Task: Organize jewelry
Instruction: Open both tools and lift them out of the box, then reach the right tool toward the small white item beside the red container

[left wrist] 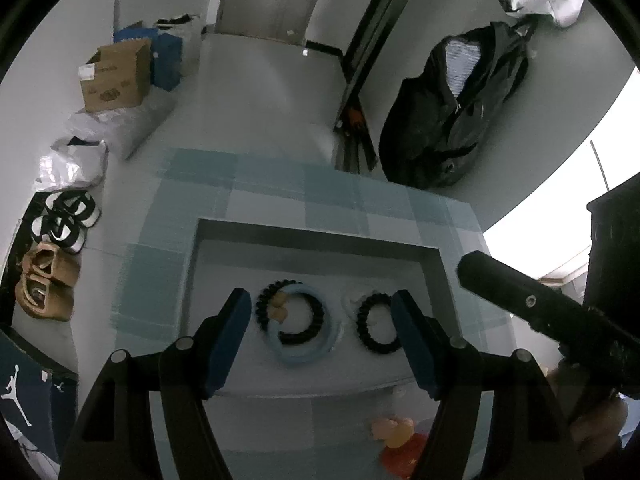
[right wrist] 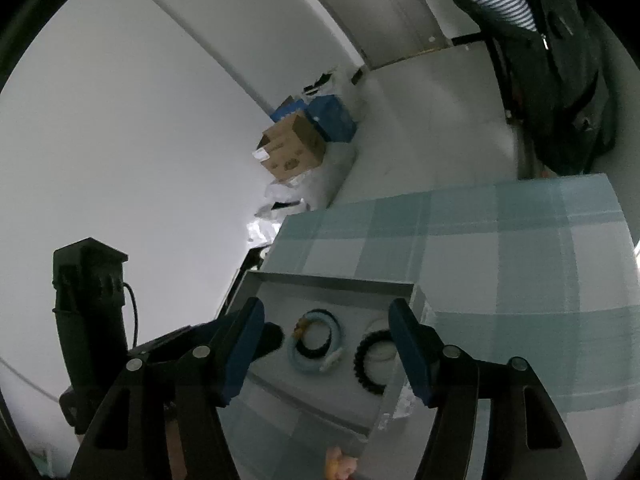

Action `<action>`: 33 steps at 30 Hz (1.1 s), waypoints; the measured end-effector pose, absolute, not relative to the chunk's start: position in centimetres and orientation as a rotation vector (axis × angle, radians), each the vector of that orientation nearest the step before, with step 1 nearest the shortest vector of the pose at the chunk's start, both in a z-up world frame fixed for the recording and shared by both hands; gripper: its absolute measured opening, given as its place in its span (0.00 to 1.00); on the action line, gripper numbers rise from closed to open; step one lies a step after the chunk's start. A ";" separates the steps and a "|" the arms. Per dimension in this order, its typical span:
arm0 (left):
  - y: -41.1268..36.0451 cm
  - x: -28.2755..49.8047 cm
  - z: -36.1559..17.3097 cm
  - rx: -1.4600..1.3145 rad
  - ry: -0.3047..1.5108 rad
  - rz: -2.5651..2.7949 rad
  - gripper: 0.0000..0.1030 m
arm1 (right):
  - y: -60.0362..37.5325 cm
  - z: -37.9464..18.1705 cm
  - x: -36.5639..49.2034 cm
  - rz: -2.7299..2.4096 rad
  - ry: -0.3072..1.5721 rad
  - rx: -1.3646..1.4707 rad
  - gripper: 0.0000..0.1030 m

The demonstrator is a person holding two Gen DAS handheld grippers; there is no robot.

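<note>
A shallow grey tray (left wrist: 316,236) lies on the blue checked tablecloth (left wrist: 280,196). Inside it a pale blue ring (left wrist: 304,354) carries a black beaded bracelet (left wrist: 316,312) and a small orange piece (left wrist: 278,308). To its right a second black beaded bracelet (left wrist: 370,340) rests over something white. My left gripper (left wrist: 321,300) hovers open above both, nothing between its pads. My right gripper (right wrist: 327,308) is also open over the tray (right wrist: 332,280), holding nothing. Orange and red pieces (left wrist: 400,440) lie on the cloth in front of the tray.
On the floor to the left are a cardboard box (left wrist: 116,76), blue boxes (left wrist: 166,60), plastic bags and shoes (left wrist: 64,220). A black jacket (left wrist: 452,112) hangs at the back right. The table's far edge (right wrist: 460,188) drops to the floor.
</note>
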State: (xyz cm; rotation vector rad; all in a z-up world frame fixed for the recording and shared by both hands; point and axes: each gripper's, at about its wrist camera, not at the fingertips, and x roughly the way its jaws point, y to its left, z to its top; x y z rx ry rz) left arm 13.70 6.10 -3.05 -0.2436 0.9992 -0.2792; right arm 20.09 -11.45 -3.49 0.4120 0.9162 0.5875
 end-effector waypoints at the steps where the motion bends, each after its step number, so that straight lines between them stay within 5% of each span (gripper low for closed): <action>1: 6.2 13.6 -3.0 -0.243 0.996 -0.275 0.66 | -11.6 -3.4 20.0 0.584 0.909 0.410 0.63; 20: 6.7 9.8 -2.0 -0.272 0.944 -0.365 0.67 | -14.2 -2.0 16.4 0.532 0.854 0.359 0.72; 33: 4.7 6.6 -4.6 -0.232 1.080 -0.402 0.67 | -14.1 -5.6 12.8 0.503 0.989 0.276 0.72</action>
